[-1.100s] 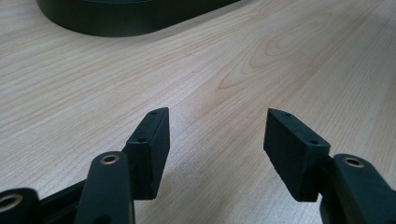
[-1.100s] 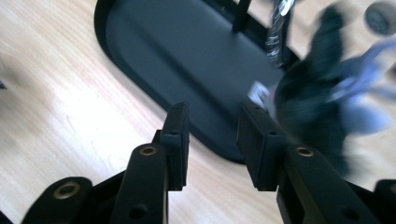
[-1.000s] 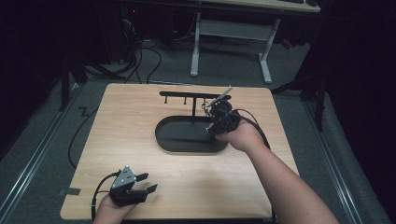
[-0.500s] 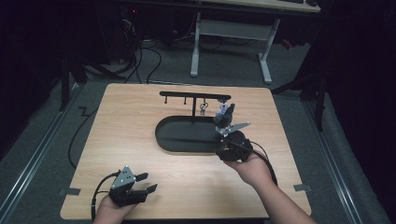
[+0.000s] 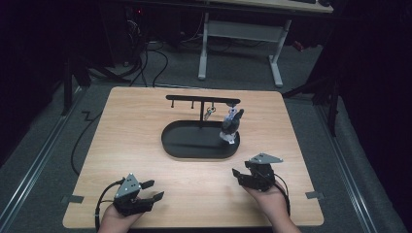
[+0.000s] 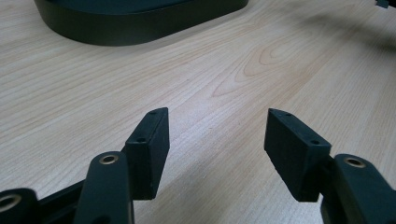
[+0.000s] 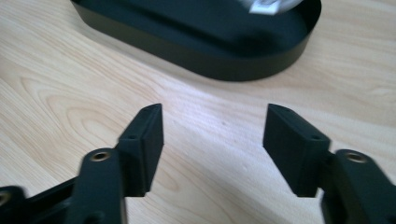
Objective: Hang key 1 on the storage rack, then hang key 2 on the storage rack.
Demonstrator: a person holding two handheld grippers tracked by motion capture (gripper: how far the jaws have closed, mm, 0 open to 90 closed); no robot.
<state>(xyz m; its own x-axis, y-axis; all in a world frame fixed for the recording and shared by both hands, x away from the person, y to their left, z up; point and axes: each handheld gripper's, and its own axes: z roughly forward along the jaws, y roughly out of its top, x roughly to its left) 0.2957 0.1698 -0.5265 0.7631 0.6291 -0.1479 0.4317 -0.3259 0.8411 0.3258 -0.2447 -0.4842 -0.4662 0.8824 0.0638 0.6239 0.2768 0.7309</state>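
Note:
A black oval tray (image 5: 189, 148) lies mid-table, and a black bar with hooks (image 5: 184, 98) stands on a post over it. A small key ring (image 5: 209, 114) hangs from one hook. A grey and white keychain-like object (image 5: 231, 127) sits under the bar's right end, reaching down to the tray; I cannot tell whether it hangs or stands. My right gripper (image 5: 239, 177) is near the front edge, and its jaws have just been opening with nothing between them (image 7: 215, 135). My left gripper (image 5: 153, 189) rests at the front left, open and empty (image 6: 215, 140).
The wooden table (image 5: 121, 145) stretches bare between the tray and both grippers. The tray wall (image 7: 210, 51) lies just ahead of the right gripper and farther ahead of the left, tray wall (image 6: 140, 28). Cables and a white desk frame (image 5: 238, 34) stand on the floor beyond.
My right gripper has drawn back from the bar's right end toward the front edge and come down, jaws wider. The grey object stays by the rack. The left gripper has not moved.

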